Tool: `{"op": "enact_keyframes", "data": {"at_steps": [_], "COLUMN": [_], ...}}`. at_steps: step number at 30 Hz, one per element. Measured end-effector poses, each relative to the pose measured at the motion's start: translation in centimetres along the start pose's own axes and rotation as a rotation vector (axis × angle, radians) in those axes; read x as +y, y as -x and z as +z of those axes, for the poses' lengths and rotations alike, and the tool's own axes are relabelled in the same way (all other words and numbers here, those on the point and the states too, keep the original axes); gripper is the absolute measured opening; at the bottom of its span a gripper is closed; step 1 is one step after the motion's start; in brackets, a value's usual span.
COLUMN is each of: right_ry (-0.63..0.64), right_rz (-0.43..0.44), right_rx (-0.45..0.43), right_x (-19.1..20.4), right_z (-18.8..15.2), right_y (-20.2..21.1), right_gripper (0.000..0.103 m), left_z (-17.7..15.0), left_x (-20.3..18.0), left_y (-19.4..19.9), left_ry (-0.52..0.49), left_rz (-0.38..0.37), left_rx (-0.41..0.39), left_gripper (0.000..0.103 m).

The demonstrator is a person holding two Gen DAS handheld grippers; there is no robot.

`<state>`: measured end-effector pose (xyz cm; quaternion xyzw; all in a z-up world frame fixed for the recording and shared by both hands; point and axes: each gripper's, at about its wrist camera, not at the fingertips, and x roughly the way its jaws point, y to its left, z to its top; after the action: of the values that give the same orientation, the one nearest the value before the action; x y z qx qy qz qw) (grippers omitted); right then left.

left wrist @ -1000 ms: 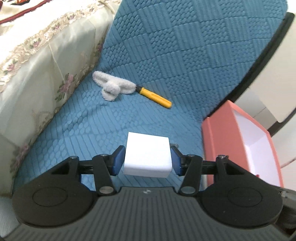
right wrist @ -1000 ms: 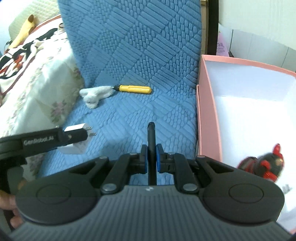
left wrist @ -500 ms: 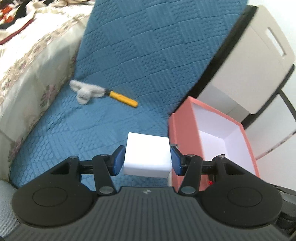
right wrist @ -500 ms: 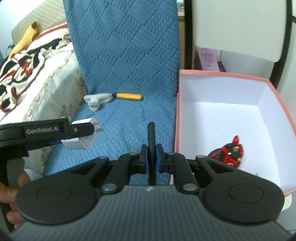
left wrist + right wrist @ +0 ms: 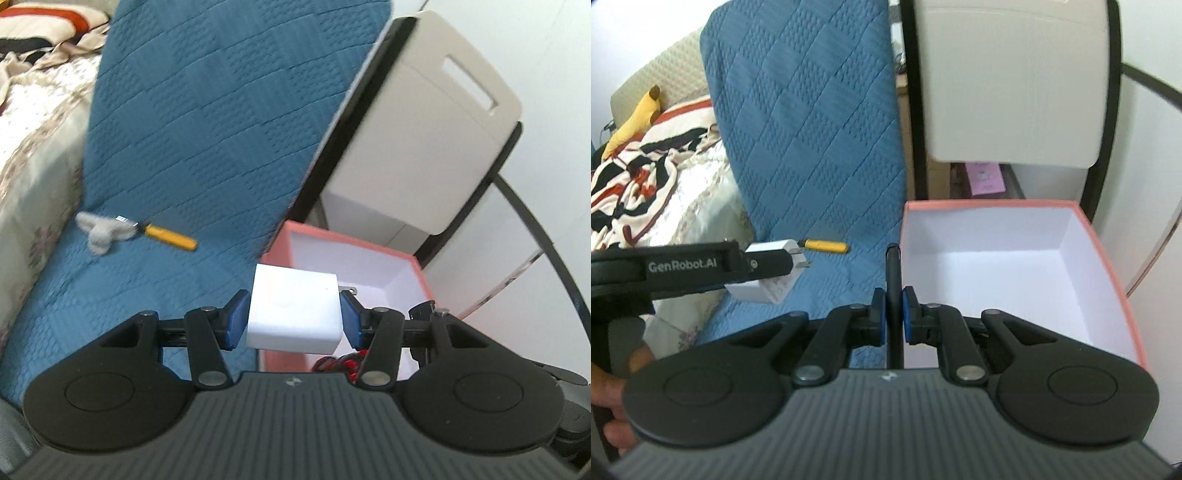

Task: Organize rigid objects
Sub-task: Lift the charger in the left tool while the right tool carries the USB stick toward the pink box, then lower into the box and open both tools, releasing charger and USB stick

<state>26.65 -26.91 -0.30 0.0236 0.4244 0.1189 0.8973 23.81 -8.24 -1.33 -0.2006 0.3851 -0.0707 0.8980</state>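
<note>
Two grippers loaded. My left gripper (image 5: 293, 314) pinched the white charger (image 5: 293, 310) over the pink box's (image 5: 1108, 258) near-left corner; my right gripper (image 5: 894, 314) pinched a thin black object (image 5: 893, 273) beside its left wall.

light: bright, even | blur: slight motion | edges: fisheye-bent, dark corners

Each handheld black plastic gripper, the left one (image 5: 293, 319) and the right one (image 5: 894, 314), has a ribbed grey top plate, two round black discs, silver pivot screws and blue finger pads (image 5: 234, 319). White "GenRobot.AI" lettering runs along the left one's side.
</note>
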Motion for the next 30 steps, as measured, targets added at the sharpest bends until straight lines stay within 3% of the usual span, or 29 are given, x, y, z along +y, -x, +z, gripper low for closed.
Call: {"op": "enact_keyframes", "data": {"at_steps": [12, 20, 30], "right_ry": [-0.060, -0.122, -0.167], "right_rz": [-0.065, -0.102, -0.127], "right_rx": [-0.030, 0.028, 0.144], "right_x": [-7.0, -12.3, -17.1], "right_z": [-0.1, -2.2, -4.6], "right_y": [1.6, 0.0, -5.4], "right_gripper": [0.013, 0.013, 0.013], "left_z": [-0.3, -3.1, -6.8], "left_x": [-7.8, -11.7, -13.8], "left_y": [-3.5, -9.4, -16.8], "left_ry": [-0.061, -0.102, -0.117], "left_rz": [-0.064, -0.068, -0.042], "left_rx": [0.019, 0.114, 0.251], "left_gripper": [0.058, 0.058, 0.058]}}
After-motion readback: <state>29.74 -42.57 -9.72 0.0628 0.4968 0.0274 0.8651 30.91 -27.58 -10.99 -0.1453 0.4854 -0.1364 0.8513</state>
